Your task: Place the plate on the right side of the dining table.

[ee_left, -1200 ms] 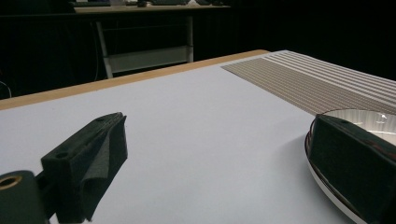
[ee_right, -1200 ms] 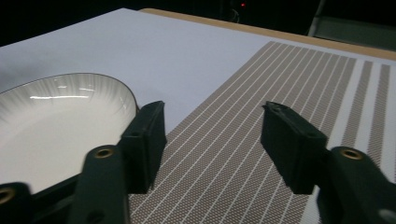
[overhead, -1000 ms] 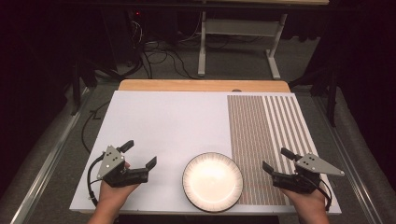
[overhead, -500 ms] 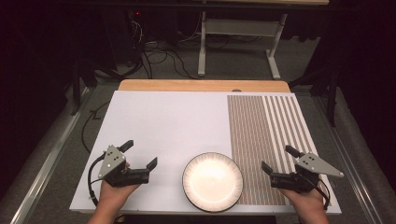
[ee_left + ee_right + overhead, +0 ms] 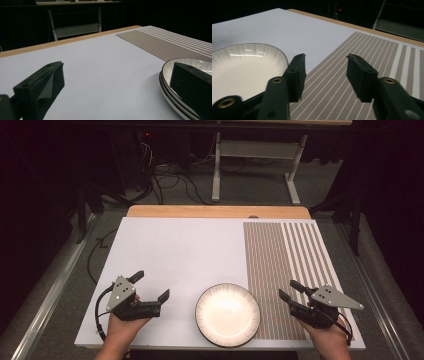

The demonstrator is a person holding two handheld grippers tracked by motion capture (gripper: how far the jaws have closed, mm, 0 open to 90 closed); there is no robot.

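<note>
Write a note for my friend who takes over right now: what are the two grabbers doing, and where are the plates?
Left gripper: open, holding nothing, just left of the plates.
Right gripper: open, holding nothing, over the striped mat, right of the plates.
Plates: the left gripper view shows stacked rims, apparently two, near the front edge of the white board, partly on the mat.
Done: nothing gripped yet.
Left: probably close in on the stack and take a plate.
</note>
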